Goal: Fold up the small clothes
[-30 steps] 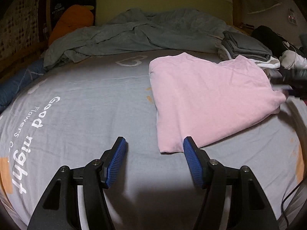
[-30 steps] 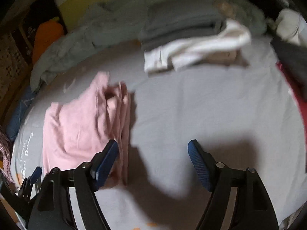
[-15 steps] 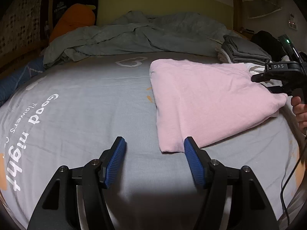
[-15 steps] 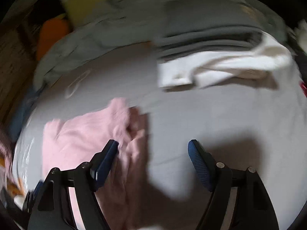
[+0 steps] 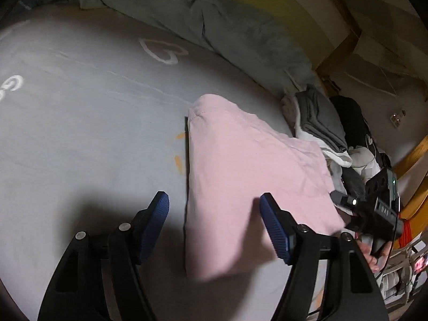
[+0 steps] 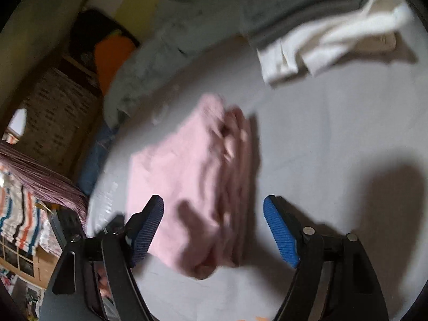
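A folded pink garment (image 5: 240, 176) lies flat on the grey bedsheet (image 5: 93, 123). My left gripper (image 5: 214, 222) is open and empty, hovering over the garment's near left edge, one blue pad on each side of that edge. The right gripper's body (image 5: 379, 208) shows at the garment's far right corner. In the right wrist view the pink garment (image 6: 187, 187) lies between and ahead of my open, empty right gripper (image 6: 214, 227); its layered folded edge faces right. This view is blurred by motion.
A rumpled grey-green duvet (image 5: 214, 21) lies along the back of the bed. A stack of folded grey and white clothes (image 5: 318, 125) sits to the right, also in the right wrist view (image 6: 321, 26). Dark clothes (image 5: 350, 123) are piled beyond. An orange cushion (image 6: 112, 56) lies at the bed's head.
Both grippers have swung in over the pink garment. The left one has moved forward and right and tilted; the right one now straddles the garment's near end. Both stay open.
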`<state>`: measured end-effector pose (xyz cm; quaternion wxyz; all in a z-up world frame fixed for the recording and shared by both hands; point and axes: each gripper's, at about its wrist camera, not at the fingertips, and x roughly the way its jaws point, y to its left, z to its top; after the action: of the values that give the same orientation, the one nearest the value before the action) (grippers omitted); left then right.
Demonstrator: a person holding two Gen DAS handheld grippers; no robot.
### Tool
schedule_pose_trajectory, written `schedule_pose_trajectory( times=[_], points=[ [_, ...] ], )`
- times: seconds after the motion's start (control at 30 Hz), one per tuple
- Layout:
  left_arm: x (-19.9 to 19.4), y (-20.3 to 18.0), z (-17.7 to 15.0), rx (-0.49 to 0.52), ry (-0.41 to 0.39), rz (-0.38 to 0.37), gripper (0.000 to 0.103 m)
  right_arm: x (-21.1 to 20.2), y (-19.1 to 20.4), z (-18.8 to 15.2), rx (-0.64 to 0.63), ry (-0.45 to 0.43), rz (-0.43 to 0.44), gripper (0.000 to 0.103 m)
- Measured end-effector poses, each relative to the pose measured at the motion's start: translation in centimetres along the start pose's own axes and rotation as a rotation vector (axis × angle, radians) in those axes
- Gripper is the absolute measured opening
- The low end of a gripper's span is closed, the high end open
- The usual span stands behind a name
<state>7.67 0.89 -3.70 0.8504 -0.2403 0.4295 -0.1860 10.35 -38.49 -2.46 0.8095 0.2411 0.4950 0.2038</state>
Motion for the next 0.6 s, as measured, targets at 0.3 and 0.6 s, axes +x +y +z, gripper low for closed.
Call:
schedule_pose_trajectory(
  times=[0.3, 0.6],
  points=[
    [-0.2, -1.7, 1.8, 0.076, -0.022, -0.052, 0.01, 3.6, 0.6, -0.3, -0.012, -0.004, 0.079, 0.014],
    [-0.9, -12.3, 9.7, 0.265, -0.134, -0.182, 0.01, -7.6, 5.2, 4.5, -0.159, -0.297, 0.012, 0.012]
  ],
)
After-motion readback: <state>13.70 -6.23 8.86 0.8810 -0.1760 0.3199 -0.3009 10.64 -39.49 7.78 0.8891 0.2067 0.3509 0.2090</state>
